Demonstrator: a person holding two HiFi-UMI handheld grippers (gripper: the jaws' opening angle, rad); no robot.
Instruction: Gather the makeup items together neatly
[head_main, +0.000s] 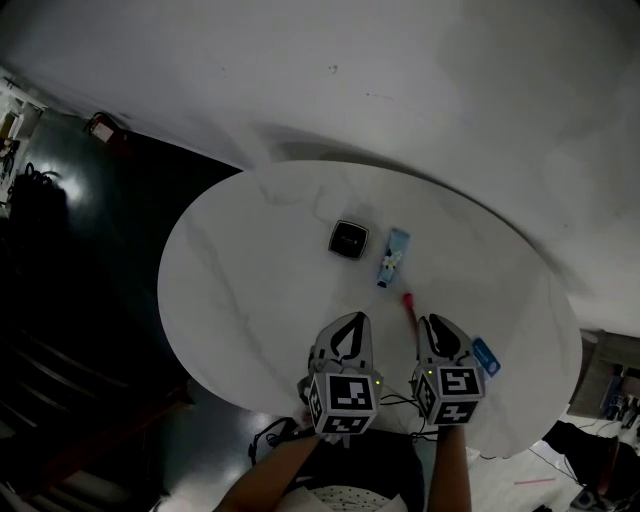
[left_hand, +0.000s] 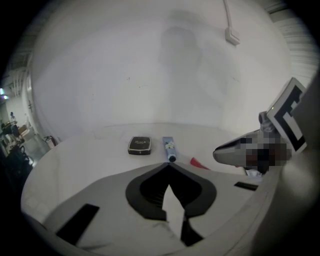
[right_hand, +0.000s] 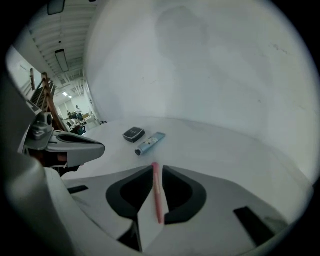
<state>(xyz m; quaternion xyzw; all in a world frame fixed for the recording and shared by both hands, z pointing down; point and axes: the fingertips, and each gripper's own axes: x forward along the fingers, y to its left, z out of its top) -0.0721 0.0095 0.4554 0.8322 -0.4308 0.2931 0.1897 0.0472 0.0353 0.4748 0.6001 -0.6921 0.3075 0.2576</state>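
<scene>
A black square compact (head_main: 349, 240) and a light-blue tube (head_main: 393, 256) lie side by side near the middle of the round white table (head_main: 240, 290). A thin pink-red pencil (right_hand: 157, 192) lies flat between the parted jaws of my right gripper (right_hand: 157, 168); its tip (head_main: 409, 301) pokes out ahead of them. The jaws stand slightly apart around it and do not clamp it. My left gripper (head_main: 352, 320) hovers beside the right one (head_main: 433, 322), shut and empty, its tips (left_hand: 169, 165) pointing at the tube (left_hand: 169, 148) and the compact (left_hand: 139, 145).
A small blue flat item (head_main: 486, 356) lies on the table just right of my right gripper. The table's near edge runs under both grippers, with dark floor (head_main: 90, 300) to the left. A pale wall (head_main: 400, 80) rises behind the table.
</scene>
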